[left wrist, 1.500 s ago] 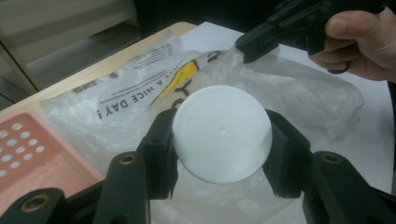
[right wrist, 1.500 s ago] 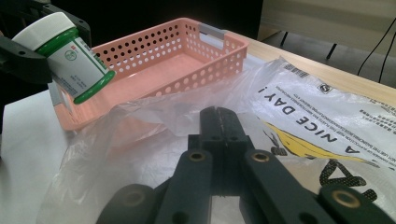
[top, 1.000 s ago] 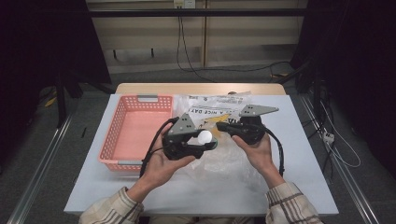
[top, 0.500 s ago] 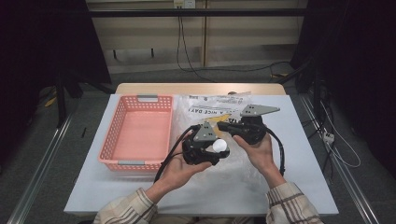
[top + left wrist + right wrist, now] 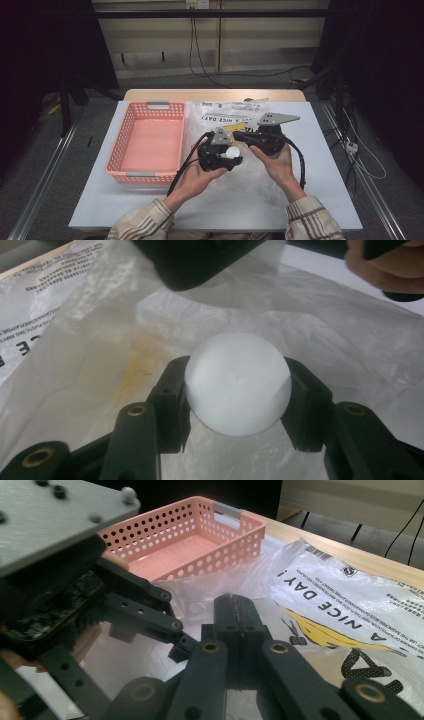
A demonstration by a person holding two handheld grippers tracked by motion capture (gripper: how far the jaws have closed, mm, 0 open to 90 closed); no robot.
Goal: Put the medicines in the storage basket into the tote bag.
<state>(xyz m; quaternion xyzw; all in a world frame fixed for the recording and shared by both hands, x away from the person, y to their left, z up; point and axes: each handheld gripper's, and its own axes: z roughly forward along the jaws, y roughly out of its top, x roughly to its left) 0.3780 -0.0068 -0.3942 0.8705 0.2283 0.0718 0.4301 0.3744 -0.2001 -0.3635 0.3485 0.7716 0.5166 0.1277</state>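
Squarely clamped, white ball (image 5: 237,382) between left tongs (image 5: 235,390)

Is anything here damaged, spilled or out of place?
One oddity: the plastic bag under the white ball bears a yellowish stain. The bag is crumpled too. The basket sits straight.

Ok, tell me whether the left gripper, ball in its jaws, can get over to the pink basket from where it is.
Probably yes. The left gripper is shut on the white ball and sits just right of the pink basket; the open-topped basket has nothing between it and the gripper. The right gripper is on the far side.
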